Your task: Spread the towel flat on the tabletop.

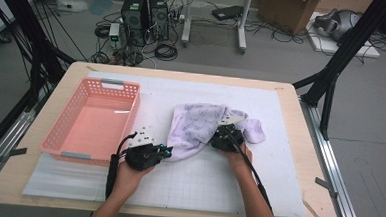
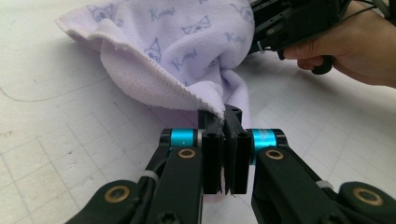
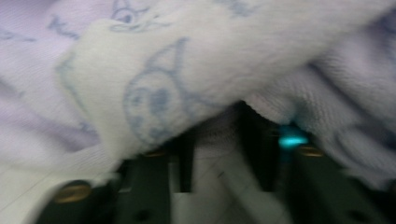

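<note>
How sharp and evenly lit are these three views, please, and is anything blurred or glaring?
High view: even light, a small glare streak on the floor of the pink basket. Left gripper view: crisp on the left gripper and the towel edge it pinches; the right gripper behind is softer. Right gripper view: blurred throughout, with towel draped over its jaws.

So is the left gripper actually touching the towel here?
Touching. The left gripper view shows the left gripper with jaws closed on the towel's hemmed corner.
</note>
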The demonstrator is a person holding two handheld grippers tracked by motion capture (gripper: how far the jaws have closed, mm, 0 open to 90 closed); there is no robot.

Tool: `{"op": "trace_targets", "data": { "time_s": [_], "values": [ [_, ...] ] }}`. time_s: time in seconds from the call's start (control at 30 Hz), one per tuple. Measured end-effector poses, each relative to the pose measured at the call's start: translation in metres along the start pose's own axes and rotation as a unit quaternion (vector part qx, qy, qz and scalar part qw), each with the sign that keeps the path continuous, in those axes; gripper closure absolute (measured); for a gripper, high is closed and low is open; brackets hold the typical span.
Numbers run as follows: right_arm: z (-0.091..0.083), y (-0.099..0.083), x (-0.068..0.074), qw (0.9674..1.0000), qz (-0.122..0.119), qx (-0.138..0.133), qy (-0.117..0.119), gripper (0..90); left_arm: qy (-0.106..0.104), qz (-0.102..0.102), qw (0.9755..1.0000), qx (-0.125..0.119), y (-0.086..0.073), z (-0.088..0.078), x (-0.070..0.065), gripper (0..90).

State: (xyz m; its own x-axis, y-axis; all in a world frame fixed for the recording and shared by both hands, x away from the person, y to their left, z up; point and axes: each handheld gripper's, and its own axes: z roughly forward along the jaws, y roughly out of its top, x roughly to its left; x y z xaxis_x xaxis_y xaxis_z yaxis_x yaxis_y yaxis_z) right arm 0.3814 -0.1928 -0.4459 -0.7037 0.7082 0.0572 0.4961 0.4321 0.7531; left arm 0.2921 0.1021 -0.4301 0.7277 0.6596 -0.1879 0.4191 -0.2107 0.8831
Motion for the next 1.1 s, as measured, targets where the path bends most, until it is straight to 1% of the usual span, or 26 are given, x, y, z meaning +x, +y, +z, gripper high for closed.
{"op": "trace_targets", "data": {
  "time_s": [0.1,0.13,0.17,0.23,0.27,0.33,0.37,0.4,0.43,0.47,0.53,0.63,0.7,0.73,0.77,0.8,0.83,0.87,0.9,0.93,0.97,1.0,1.03,1.07,1.1],
  "values": [
    [-0.007,0.0,-0.001,0.9999,0.008,0.012,0.009,81.3,0.0,-0.002,1.0,-0.004,0.0,-0.003,0.001,86.5],
    [-0.013,-0.002,-0.002,0.9998,0.012,0.013,0.012,81.2,-0.002,-0.005,1.0,-0.007,-0.001,-0.004,0.001,86.5],
    [-0.021,-0.005,-0.003,0.9997,0.019,0.012,0.013,81.1,-0.001,-0.003,1.0,-0.005,-0.001,-0.005,0.002,86.5],
    [-0.04,-0.013,-0.006,0.9994,0.031,0.014,0.01,80.7,-0.007,-0.007,0.9999,-0.005,-0.002,-0.004,0.002,86.4],
    [-0.05,-0.018,-0.007,0.9992,0.035,0.015,0.01,80.6,-0.009,-0.008,0.9999,-0.004,-0.002,-0.004,0.001,86.3],
    [-0.07,-0.029,-0.008,0.9986,0.049,0.011,0.018,80.6,-0.013,-0.008,0.9999,-0.001,-0.003,-0.002,0.0,86.3],
    [-0.079,-0.034,-0.007,0.9984,0.053,0.011,0.019,80.5,-0.023,-0.003,0.9997,0.006,-0.004,0.002,-0.004,86.2],
    [-0.088,-0.04,-0.006,0.998,0.058,0.008,0.023,80.6,-0.023,-0.003,0.9997,0.006,-0.004,0.002,-0.004,86.2],
    [-0.096,-0.047,-0.004,0.9979,0.059,0.009,0.026,80.6,-0.033,-0.002,0.9994,0.014,-0.006,0.007,-0.01,86.2],
    [-0.103,-0.053,-0.002,0.9976,0.061,0.013,0.028,80.6,-0.04,0.002,0.999,0.02,-0.008,0.009,-0.012,86.2],
    [-0.115,-0.067,0.002,0.9964,0.075,0.016,0.037,80.6,-0.049,0.006,0.9983,0.03,-0.01,0.014,-0.017,86.1],
    [-0.13,-0.085,0.008,0.9958,0.083,0.021,0.03,81.2,-0.065,0.01,0.9968,0.045,-0.013,0.02,-0.024,84.6],
    [-0.137,-0.095,0.013,0.9958,0.079,0.034,0.031,81.4,-0.073,0.01,0.996,0.05,-0.014,0.022,-0.026,79.4],
    [-0.139,-0.099,0.015,0.9956,0.076,0.041,0.036,80.2,-0.07,0.006,0.9963,0.049,-0.013,0.023,-0.026,70.9],
    [-0.141,-0.101,0.017,0.9956,0.072,0.042,0.044,77.2,-0.064,0.0,0.9968,0.048,-0.012,0.023,-0.025,60.9],
    [-0.143,-0.102,0.018,0.996,0.068,0.035,0.046,73.0,-0.064,0.0,0.9968,0.048,-0.012,0.023,-0.025,54.5],
    [-0.146,-0.102,0.017,0.9965,0.068,0.022,0.043,69.4,-0.041,-0.004,0.9983,0.04,-0.01,0.021,-0.022,50.2],
    [-0.15,-0.101,0.015,0.9966,0.07,0.005,0.043,66.5,-0.033,-0.01,0.9988,0.035,-0.009,0.02,-0.02,47.0],
    [-0.152,-0.099,0.012,0.9961,0.077,-0.015,0.04,65.1,-0.027,-0.018,0.9991,0.028,-0.008,0.019,-0.017,44.2],
    [-0.154,-0.097,0.007,0.9959,0.077,-0.034,0.033,65.3,-0.022,-0.023,0.9992,0.024,-0.007,0.018,-0.014,42.5],
    [-0.155,-0.094,0.003,0.9958,0.076,-0.045,0.022,67.4,-0.018,-0.026,0.9994,0.018,-0.006,0.018,-0.012,42.4],
    [-0.153,-0.092,-0.002,0.9958,0.077,-0.048,0.009,70.7,-0.018,-0.026,0.9994,0.018,-0.006,0.018,-0.012,42.2],
    [-0.15,-0.09,-0.007,0.9956,0.081,-0.047,-0.005,72.3,-0.007,-0.031,0.9995,0.01,-0.006,0.02,-0.01,41.9],
    [-0.144,-0.088,-0.012,0.995,0.088,-0.046,-0.013,72.9,-0.005,-0.03,0.9995,0.011,-0.006,0.022,-0.008,42.0],
    [-0.137,-0.085,-0.016,0.995,0.088,-0.042,-0.02,73.4,-0.005,-0.03,0.9995,0.011,-0.006,0.022,-0.008,41.9]
  ]
}}
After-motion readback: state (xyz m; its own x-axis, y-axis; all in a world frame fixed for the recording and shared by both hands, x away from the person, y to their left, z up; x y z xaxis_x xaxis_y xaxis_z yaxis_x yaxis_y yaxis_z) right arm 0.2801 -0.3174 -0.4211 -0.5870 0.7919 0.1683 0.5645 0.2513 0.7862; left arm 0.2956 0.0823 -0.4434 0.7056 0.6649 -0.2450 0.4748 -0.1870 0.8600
